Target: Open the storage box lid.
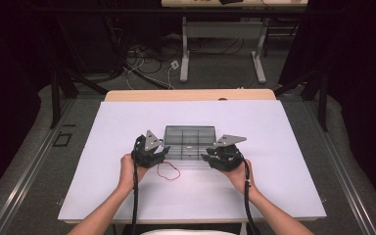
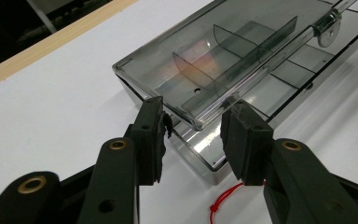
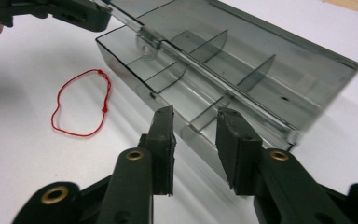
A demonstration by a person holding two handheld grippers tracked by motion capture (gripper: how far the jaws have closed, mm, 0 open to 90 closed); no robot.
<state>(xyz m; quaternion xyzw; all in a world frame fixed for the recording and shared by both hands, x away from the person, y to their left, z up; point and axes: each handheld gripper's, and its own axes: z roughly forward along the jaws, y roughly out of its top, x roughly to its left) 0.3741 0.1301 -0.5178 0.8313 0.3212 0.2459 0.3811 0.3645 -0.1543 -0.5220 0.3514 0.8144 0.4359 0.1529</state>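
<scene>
Two hand-held grippers, left (image 1: 157,152) and right (image 1: 210,156), sit released at the near corners of the clear compartment box (image 1: 190,142) mid-counter (image 1: 274,186); a red string loop (image 1: 168,172) lies just before it. Likely light, rigid, slippery plastic; grip the lid's edge.

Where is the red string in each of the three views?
High view: the red string lies on the white table, between the two hands, just in front of the box.
Left gripper view: at the bottom edge, between the jaws, below the box corner.
Right gripper view: a loop at the left, beside the box.
Shared landmark: the smoky clear box with dividers.
</scene>
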